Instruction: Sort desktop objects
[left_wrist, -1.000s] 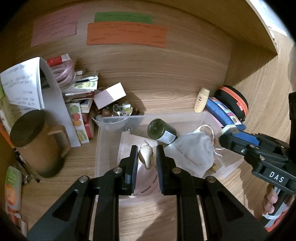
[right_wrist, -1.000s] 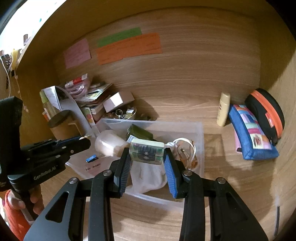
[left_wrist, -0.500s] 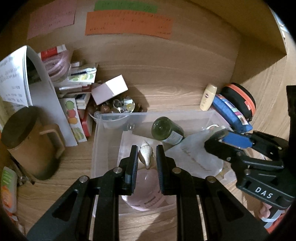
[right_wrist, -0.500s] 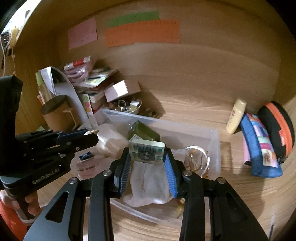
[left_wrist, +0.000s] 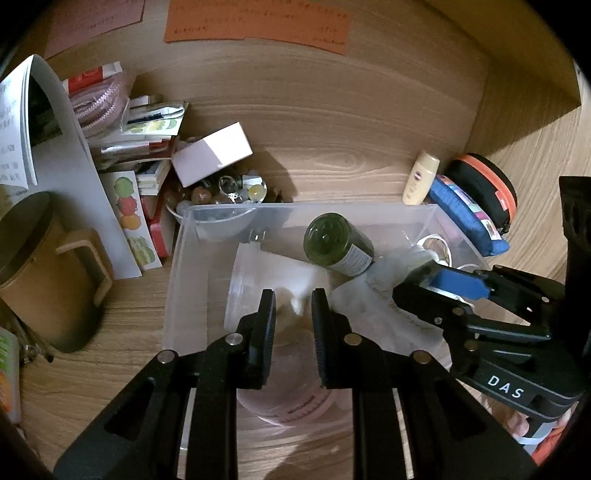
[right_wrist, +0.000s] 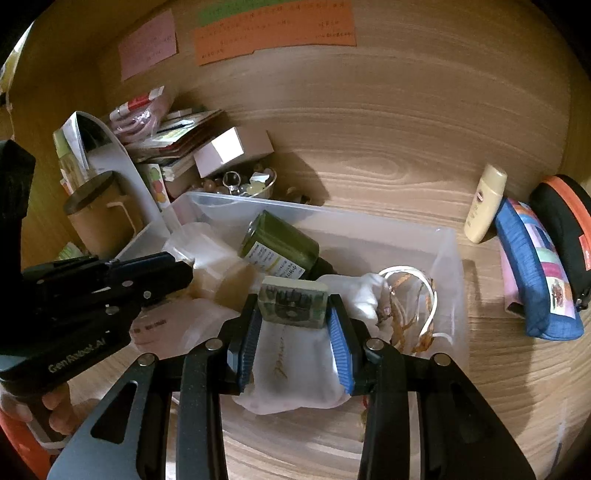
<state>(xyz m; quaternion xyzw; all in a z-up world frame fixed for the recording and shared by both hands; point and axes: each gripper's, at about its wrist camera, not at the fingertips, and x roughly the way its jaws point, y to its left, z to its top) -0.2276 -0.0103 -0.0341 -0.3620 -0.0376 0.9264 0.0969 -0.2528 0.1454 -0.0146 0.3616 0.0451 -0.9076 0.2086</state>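
Observation:
A clear plastic bin (left_wrist: 177, 266) (right_wrist: 448, 236) sits on the wooden desk. It holds a dark green bottle (left_wrist: 332, 243) (right_wrist: 280, 247), a white cloth pouch (right_wrist: 295, 354), a pink-capped jar (left_wrist: 291, 402) and a coil of cord (right_wrist: 413, 295). My left gripper (left_wrist: 293, 302) hangs over the bin with its jaws slightly apart; the pale shell (left_wrist: 297, 304) shows blurred between them, seemingly loose. My right gripper (right_wrist: 293, 314) is shut on a small green block (right_wrist: 293, 302) above the pouch.
A brown lidded mug (left_wrist: 40, 266), stacked booklets and a white box (left_wrist: 212, 153) stand at the left, with a bowl of beads (left_wrist: 221, 192). A cream tube (left_wrist: 421, 177), blue pouch (right_wrist: 532, 269) and black-orange case (right_wrist: 565, 221) lie at the right.
Both grippers moved lower and forward over the bin. The left jaws parted a little and the shell slipped lower and blurred. The right gripper kept hold of the green block.

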